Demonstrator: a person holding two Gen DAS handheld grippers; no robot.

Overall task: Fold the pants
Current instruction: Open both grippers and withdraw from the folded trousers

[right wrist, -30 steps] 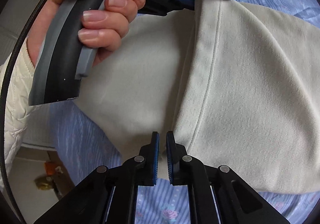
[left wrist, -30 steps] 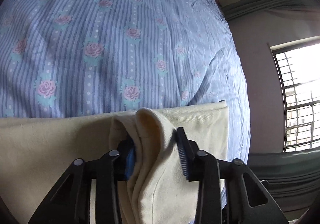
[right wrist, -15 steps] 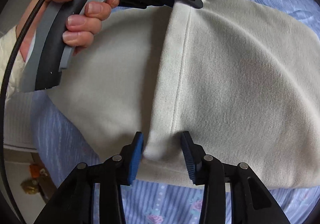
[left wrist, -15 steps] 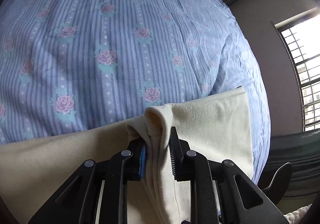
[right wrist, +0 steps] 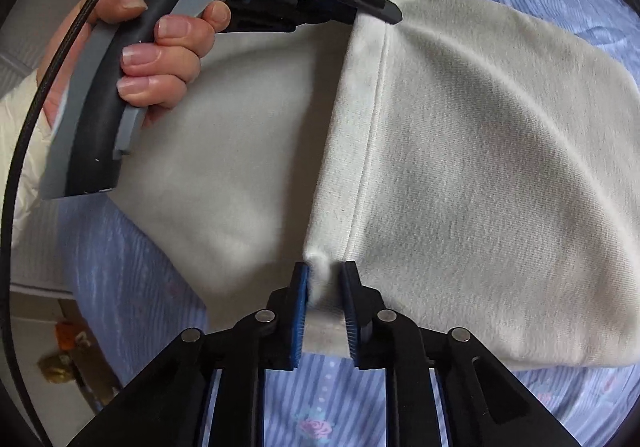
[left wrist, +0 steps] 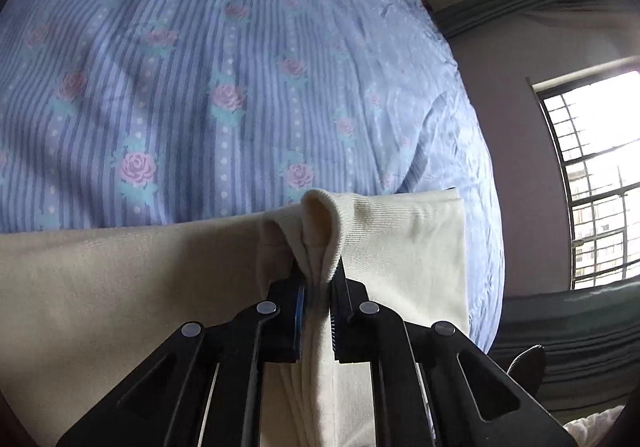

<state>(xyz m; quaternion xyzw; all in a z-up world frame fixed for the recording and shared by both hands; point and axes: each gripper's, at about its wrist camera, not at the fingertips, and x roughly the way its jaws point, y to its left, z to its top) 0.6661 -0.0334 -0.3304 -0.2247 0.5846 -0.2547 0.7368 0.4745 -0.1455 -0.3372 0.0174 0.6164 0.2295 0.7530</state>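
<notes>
cream pants [right wrist: 460,167] flat on the striped bed [left wrist: 200,87], folded edge running straight between both jaws. left gripper [left wrist: 318,287] clamped on the far end of that edge; right gripper [right wrist: 325,283] closing on the near end, fabric bunched between.

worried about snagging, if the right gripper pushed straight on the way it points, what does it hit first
The cream pants: the right gripper is closing on a bunched hem edge already between its jaws, with the bedspread likely just beneath.
</notes>
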